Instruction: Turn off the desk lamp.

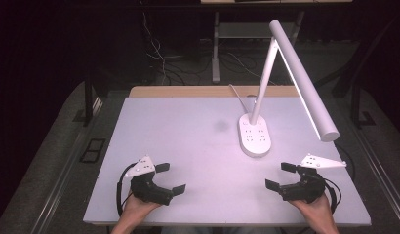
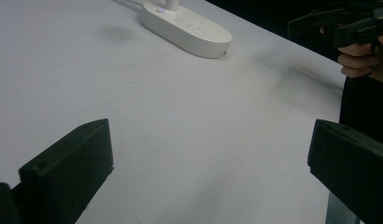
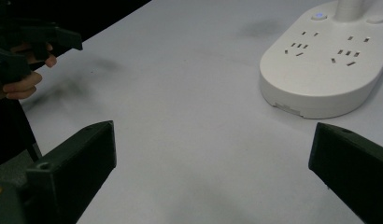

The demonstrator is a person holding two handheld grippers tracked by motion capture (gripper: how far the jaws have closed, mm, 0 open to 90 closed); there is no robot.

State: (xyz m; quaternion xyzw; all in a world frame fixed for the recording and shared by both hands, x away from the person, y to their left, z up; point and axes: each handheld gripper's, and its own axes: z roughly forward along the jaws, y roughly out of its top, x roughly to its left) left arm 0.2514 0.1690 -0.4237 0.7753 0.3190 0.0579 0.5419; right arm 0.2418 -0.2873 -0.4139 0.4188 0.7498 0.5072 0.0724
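**White lamp, pale table, black grippers**

The table point(image 1: 188, 141) is a plain pale lavender-white, with a tan wooden strip along its far edge. The desk lamp point(image 1: 290, 58) is white all over, its oval base point(image 3: 320, 70) patterned with small dark socket slots. Both grippers, left gripper point(image 1: 170, 178) and right gripper point(image 1: 280, 175), are black, each carrying a light grey plate

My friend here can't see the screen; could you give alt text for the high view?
A white desk lamp with sockets in its oval base stands on a pale table. Near the front edge, a person's hands hold the left gripper and right gripper, both open and holding nothing.
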